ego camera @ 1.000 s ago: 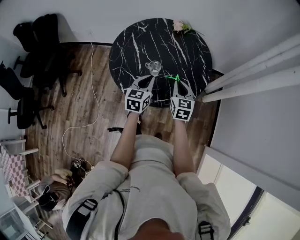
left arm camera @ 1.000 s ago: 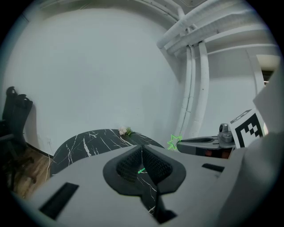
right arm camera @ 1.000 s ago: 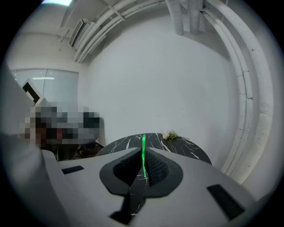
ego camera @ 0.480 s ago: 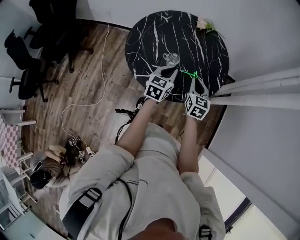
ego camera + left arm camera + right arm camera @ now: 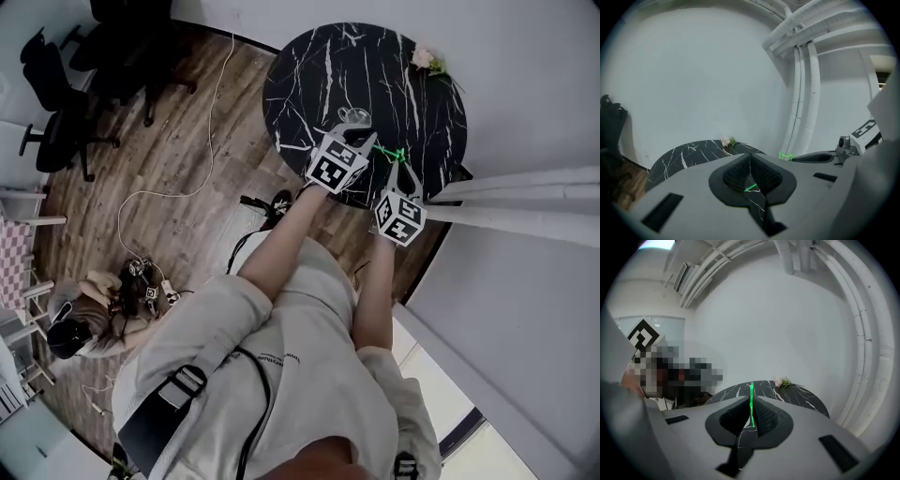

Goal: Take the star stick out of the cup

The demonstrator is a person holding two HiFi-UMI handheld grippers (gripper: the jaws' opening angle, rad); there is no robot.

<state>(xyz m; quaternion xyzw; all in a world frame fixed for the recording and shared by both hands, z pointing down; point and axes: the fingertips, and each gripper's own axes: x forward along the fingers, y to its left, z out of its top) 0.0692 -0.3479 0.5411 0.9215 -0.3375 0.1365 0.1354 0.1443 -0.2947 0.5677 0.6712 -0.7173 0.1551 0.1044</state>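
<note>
In the head view my right gripper (image 5: 387,156) is shut on the thin green star stick (image 5: 384,151) above the right part of the round black marble table (image 5: 309,84). The right gripper view shows the stick (image 5: 751,401) upright between the closed pads. From the left gripper view its star end (image 5: 786,156) shows at the right gripper's fingertips (image 5: 806,158). The clear glass cup (image 5: 353,115) stands on the table, partly hidden behind my left gripper (image 5: 353,129). The left gripper (image 5: 750,159) has its jaws together with nothing seen gripped.
A small pink flower sprig (image 5: 427,58) lies at the table's far edge. White pipes (image 5: 525,187) run along the wall to the right. Black office chairs (image 5: 66,84) and a white cable (image 5: 202,159) occupy the wooden floor on the left. A person crouches at lower left (image 5: 84,309).
The head view has swung, so table and grippers sit further right. The left gripper now overlaps the cup. The right gripper still grips the green stick.
</note>
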